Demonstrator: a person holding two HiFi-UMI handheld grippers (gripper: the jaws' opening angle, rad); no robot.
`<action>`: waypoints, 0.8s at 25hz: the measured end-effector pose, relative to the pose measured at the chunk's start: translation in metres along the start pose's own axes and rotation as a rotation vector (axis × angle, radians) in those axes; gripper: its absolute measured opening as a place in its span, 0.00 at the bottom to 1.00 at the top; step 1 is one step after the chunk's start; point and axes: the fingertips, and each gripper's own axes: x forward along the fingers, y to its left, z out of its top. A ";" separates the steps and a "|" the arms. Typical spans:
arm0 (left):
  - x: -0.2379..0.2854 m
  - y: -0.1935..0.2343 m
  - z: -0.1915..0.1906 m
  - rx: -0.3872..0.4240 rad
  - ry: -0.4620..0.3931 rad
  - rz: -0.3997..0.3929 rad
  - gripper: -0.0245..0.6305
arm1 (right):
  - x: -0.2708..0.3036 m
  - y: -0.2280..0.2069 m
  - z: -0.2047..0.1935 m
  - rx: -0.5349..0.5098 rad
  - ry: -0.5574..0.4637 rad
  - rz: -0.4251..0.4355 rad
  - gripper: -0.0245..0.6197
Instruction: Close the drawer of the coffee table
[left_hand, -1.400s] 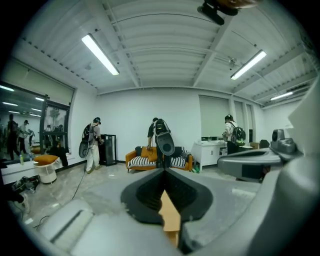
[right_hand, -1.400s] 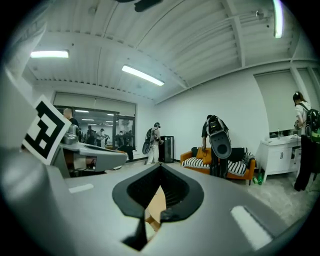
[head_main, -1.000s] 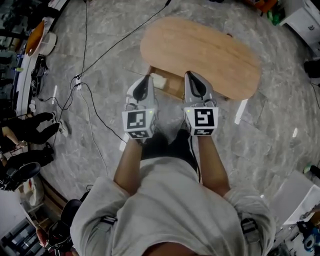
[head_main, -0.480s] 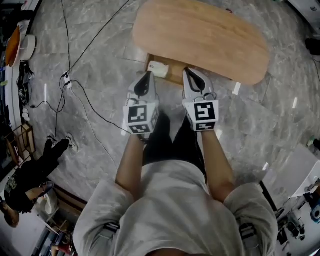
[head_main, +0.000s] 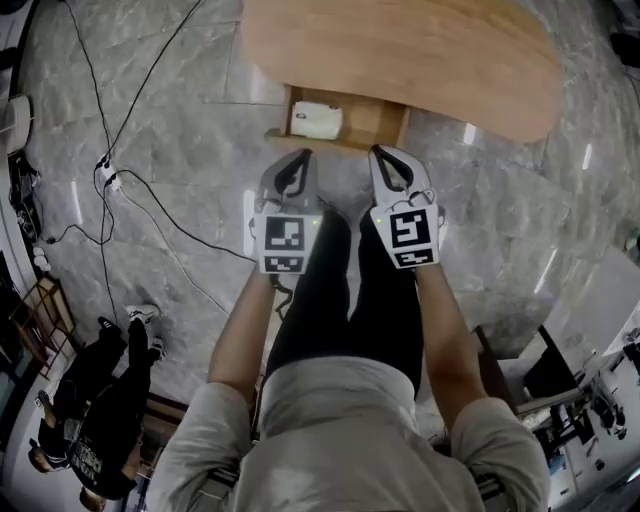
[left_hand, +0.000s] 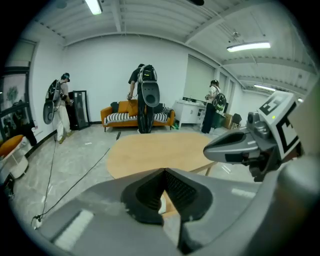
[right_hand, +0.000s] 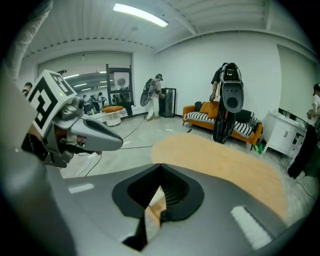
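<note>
With jaws together and empty, my left gripper (head_main: 302, 156) and right gripper (head_main: 380, 153) sit just before the open drawer (head_main: 373, 120), partly hidden under the coffee table (head_main: 400, 50) and holding a white object (head_main: 316, 120) I can't identify.

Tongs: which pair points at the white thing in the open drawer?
The left tongs; the white object lies at the left end of the drawer, straight ahead. The right tongs face its bare end.

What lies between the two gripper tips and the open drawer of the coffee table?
Nothing: in the head view the left gripper and right gripper almost reach the drawer front, over bare floor.
</note>
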 end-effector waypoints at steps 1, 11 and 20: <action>0.006 -0.001 -0.011 0.003 0.014 -0.019 0.07 | 0.006 0.004 -0.011 0.007 0.014 0.002 0.05; 0.073 -0.008 -0.105 0.153 0.165 -0.117 0.07 | 0.061 0.023 -0.100 0.013 0.119 0.084 0.05; 0.134 0.006 -0.165 0.404 0.319 -0.176 0.07 | 0.102 0.025 -0.163 -0.011 0.201 0.117 0.05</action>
